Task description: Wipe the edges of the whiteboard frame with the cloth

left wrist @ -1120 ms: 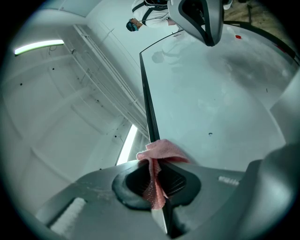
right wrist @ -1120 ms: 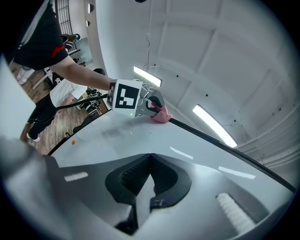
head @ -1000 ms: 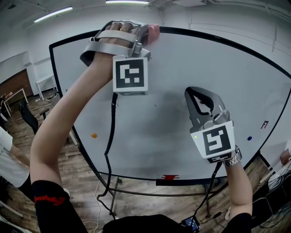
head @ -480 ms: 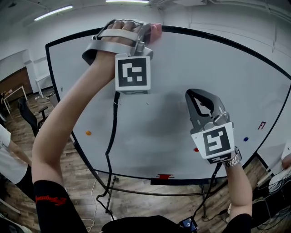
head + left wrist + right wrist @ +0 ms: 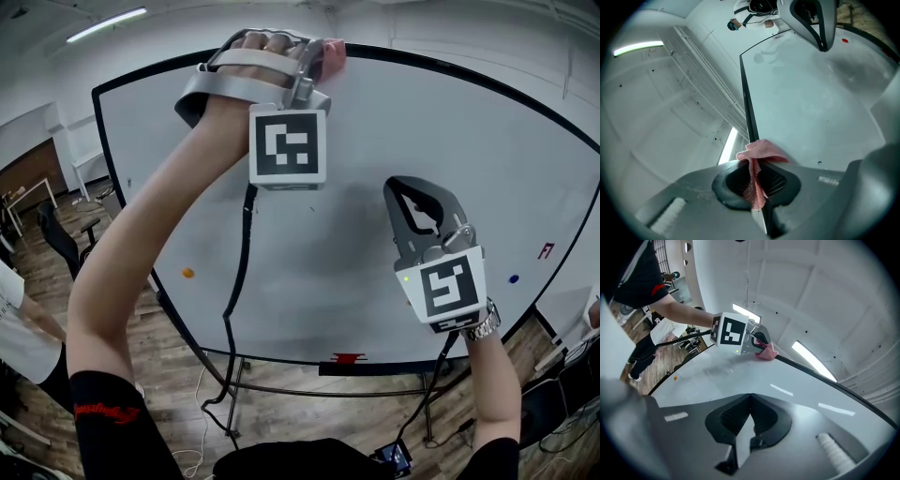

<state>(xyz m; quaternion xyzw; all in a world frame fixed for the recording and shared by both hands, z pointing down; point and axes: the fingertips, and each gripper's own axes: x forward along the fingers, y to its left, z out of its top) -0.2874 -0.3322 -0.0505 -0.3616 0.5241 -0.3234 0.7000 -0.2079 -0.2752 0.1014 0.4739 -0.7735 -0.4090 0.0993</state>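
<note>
While the left tool (image 5: 757, 183) is clamped on the pink cloth (image 5: 764, 151), the cloth lies against the top edge of the black whiteboard frame (image 5: 746, 105). The right tool (image 5: 750, 418) has its jaws together with nothing between them. It hangs lower, before the white board face, well apart from the cloth.

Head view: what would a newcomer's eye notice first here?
A large whiteboard fills the view. At its black top frame, the raised left gripper pinches a pink cloth. The right gripper, shut and empty, hovers lower before the board.
</note>
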